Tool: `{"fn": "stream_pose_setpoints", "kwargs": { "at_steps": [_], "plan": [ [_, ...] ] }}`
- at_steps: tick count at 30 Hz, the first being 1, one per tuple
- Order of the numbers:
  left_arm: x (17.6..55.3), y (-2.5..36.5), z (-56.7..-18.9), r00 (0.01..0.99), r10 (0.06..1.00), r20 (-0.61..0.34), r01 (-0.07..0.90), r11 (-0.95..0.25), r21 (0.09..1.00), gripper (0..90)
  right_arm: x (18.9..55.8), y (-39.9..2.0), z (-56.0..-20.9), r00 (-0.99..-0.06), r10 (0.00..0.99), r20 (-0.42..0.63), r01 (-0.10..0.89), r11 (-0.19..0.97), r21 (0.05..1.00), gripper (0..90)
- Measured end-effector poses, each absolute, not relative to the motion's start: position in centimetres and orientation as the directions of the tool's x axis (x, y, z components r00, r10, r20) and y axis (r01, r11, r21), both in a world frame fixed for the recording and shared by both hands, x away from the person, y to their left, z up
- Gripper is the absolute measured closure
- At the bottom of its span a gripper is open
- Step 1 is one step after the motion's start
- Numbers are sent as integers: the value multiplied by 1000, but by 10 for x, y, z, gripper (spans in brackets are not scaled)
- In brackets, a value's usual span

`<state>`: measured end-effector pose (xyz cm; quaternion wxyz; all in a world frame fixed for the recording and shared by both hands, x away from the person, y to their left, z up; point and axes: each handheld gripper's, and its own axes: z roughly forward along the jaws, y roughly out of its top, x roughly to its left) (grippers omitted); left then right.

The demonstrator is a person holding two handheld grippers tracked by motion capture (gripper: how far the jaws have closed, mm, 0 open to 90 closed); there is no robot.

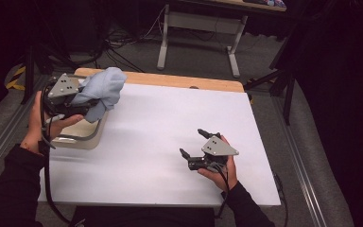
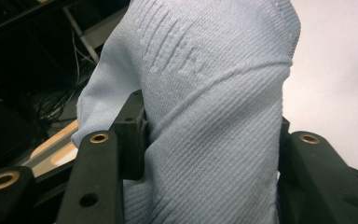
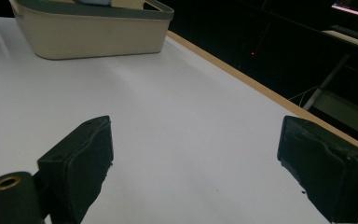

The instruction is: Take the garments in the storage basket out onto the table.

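Observation:
A light blue knitted cloth (image 1: 101, 90) is bunched up at the table's far left, above a cream bin (image 1: 82, 137) with a dark rim. My left gripper (image 1: 89, 101) is shut on the cloth. In the left gripper view the cloth (image 2: 209, 116) fills the gap between both black jaws, which press on its sides. My right gripper (image 1: 194, 142) rests low over the white table (image 1: 160, 118) at the near right, jaws wide apart. In the right gripper view both pads stand apart over bare white table (image 3: 177, 140), with the cream bin (image 3: 93, 32) farther off.
The table's wooden far edge (image 1: 184, 81) runs along the back. Beyond it stand a grey desk frame (image 1: 198, 28) and tangled cables (image 1: 108, 47) on the floor. A metal rail (image 1: 2, 137) runs along the left side.

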<state>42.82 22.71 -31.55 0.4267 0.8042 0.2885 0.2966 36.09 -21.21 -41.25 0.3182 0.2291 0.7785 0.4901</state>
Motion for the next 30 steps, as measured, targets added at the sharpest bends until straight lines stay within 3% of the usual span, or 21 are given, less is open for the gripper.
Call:
{"fn": "stream_pose_setpoints", "kwargs": {
  "at_steps": [14,30],
  "plan": [
    [424,197,-319,702,667,251,165,-495,853,503,361,-213,-412,-690,671,-271,42,411,911,112],
    [421,134,-341,815,535,224,108,-520,848,503,361,-215,-411,-688,674,-270,43,409,912,112]
  ]
}}
